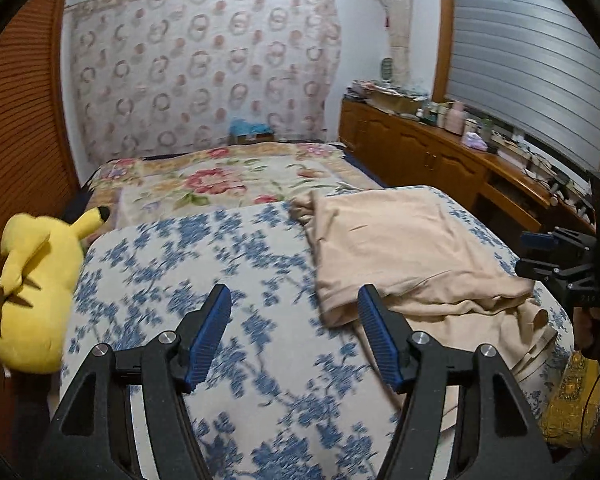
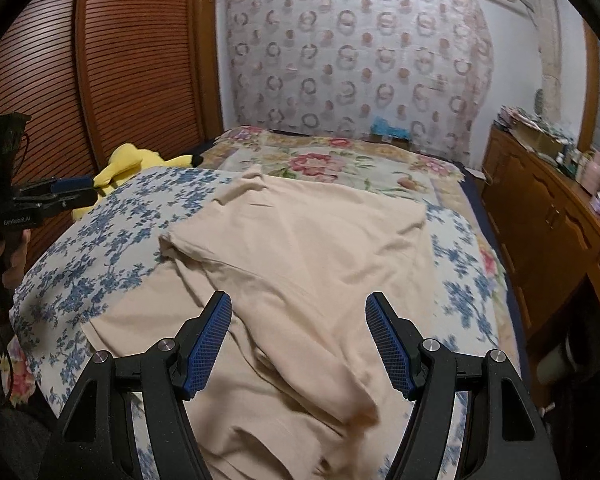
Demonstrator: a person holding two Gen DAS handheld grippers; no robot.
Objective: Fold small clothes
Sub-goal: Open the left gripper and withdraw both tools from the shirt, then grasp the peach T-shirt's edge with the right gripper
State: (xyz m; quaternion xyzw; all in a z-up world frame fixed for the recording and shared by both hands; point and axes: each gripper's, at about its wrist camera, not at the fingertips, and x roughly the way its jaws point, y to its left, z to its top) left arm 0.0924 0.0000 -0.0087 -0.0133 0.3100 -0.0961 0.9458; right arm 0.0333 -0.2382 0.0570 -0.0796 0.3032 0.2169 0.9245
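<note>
Bed [image 1: 260, 360] with blue-flowered cover: beige garment [image 2: 308, 240] lies ahead of right gripper [image 2: 298, 304], right of left gripper [image 1: 294, 296]; both jaws wide, empty; right nearer.

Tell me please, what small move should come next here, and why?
Probably bring the left gripper to the right, onto the near edge of the beige garment and close on it. Both grippers are open and empty, the garment lies only partly folded, and the right gripper is already over it.
</note>
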